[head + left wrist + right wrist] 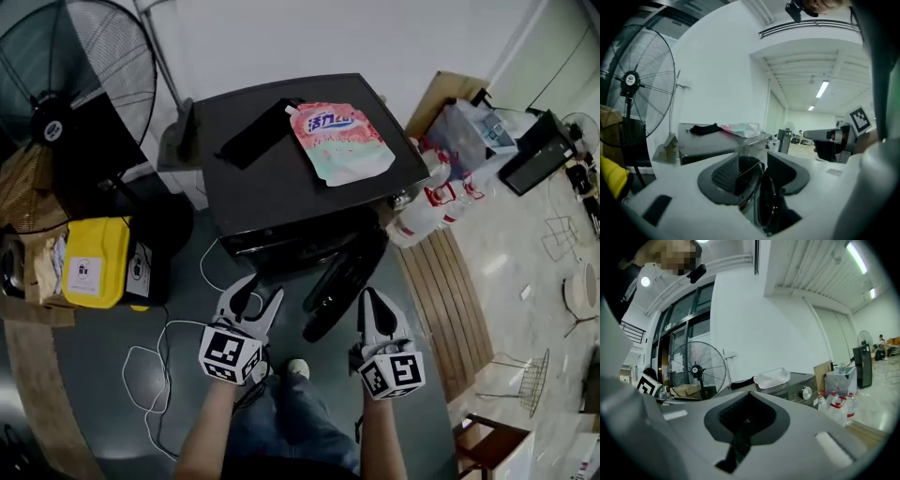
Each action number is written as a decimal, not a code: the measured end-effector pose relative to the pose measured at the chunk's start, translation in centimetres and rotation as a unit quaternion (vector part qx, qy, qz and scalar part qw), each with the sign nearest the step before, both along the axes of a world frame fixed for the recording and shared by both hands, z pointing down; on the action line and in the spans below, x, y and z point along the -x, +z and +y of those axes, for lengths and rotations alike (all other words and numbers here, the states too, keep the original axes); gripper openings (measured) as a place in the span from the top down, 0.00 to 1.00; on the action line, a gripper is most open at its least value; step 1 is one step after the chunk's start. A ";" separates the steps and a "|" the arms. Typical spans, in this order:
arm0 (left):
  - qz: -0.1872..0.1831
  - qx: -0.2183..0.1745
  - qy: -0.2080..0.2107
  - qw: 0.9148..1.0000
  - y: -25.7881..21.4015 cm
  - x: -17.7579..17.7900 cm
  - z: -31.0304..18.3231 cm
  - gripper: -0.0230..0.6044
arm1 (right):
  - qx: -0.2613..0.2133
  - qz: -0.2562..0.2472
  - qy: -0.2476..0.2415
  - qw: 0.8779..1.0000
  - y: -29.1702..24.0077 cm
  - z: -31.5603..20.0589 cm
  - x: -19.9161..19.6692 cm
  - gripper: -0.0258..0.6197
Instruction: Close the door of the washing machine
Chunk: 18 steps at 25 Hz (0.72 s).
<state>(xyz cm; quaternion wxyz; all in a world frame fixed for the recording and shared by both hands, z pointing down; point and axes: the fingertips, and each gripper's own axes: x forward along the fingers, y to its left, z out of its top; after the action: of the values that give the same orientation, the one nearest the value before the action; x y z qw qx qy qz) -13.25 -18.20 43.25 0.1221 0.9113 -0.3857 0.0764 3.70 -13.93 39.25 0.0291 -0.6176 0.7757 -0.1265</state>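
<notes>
Stiff hinged door (342, 278), eleven o'clock of the closed right gripper (368, 296), probably swings with a rim push; left gripper (264, 288) gapes, empty.

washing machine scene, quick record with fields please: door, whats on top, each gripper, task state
washing machine: dark front loader, seen from above
door: open, swung out toward the person
on top: pink pouch and a flat black object, side by side
left gripper: jaws apart, gripping nothing, short of the door
right gripper: jaws together, empty, close beside the door, no contact visible
task state: door not yet closed
</notes>
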 end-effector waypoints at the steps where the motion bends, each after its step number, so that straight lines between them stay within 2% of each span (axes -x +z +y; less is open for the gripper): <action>1: -0.005 0.006 0.012 1.000 0.8 -1.0 0.4 0.67 | 0.005 -0.004 0.007 1.000 0.6 0.3 -0.7 0.94; 8: -0.033 0.050 0.073 0.996 7.4 -6.3 4.1 0.67 | 0.038 -0.018 0.024 0.999 5.3 1.5 -2.9 0.94; 18: -0.057 0.082 0.111 0.989 17.2 -9.2 8.7 0.67 | 0.056 -0.030 0.021 0.998 12.5 2.1 -2.4 0.94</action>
<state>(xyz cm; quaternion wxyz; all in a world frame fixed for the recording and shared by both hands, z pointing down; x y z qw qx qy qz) -4.07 -9.53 60.42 0.1650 0.9294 -0.2810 0.1730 6.13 -11.84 51.80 0.0208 -0.6299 0.7534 -0.1877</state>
